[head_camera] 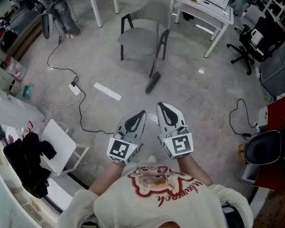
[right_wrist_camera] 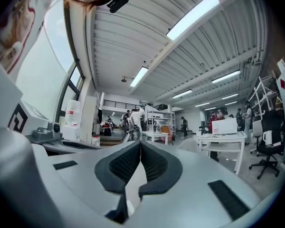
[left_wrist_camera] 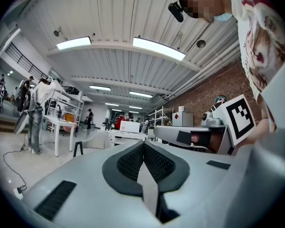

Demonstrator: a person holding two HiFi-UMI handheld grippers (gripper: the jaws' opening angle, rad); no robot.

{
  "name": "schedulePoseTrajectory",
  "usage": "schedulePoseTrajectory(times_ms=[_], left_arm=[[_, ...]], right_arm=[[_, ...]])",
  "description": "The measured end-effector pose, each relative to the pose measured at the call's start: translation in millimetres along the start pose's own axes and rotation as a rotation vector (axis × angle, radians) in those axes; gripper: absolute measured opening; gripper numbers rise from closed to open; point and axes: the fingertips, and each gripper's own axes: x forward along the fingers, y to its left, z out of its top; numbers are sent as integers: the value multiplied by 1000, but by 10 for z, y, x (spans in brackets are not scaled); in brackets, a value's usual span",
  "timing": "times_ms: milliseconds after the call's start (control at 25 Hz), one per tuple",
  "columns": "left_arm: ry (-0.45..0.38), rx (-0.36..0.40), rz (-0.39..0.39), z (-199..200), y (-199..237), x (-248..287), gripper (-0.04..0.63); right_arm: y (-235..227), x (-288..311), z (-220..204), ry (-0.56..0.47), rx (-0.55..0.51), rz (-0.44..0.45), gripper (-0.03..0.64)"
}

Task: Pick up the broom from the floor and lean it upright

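In the head view the broom (head_camera: 153, 81) stands with its dark head on the floor and its thin handle rising against the grey chair (head_camera: 141, 38). Both grippers are held side by side close to the person's body, well short of the broom. My left gripper (head_camera: 139, 114) is shut with nothing between its pads, and so is my right gripper (head_camera: 163, 107). In the left gripper view the jaws (left_wrist_camera: 143, 144) meet at the tips and point level across the room. The right gripper view shows its jaws (right_wrist_camera: 140, 143) closed the same way.
White tables (head_camera: 203, 4) stand at the back. A power strip (head_camera: 74, 89) with a black cable and a white strip (head_camera: 107, 91) lie on the floor to the left. A white stool (head_camera: 61, 146) is at the near left, with a black office chair (head_camera: 249, 37) and a dark bin (head_camera: 263, 148) on the right.
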Motion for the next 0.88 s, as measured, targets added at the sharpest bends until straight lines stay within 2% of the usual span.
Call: schedulePoseTrajectory(times_ms=[200,360,480,880], left_arm=[[11,25,-47,66,-161,-106,21],[24,37,-60,123,-151,-263,21],[15,67,-53,156,-59,-365,21],[3,53,-27,163,77,-513,21]], right_arm=[[98,-78,102,-2,-63,7,25],[210,-149,154,12,-67,-17,25],[312,-110,201,-2,-87,-21,25],[564,-30,132,5,-58,27,25]])
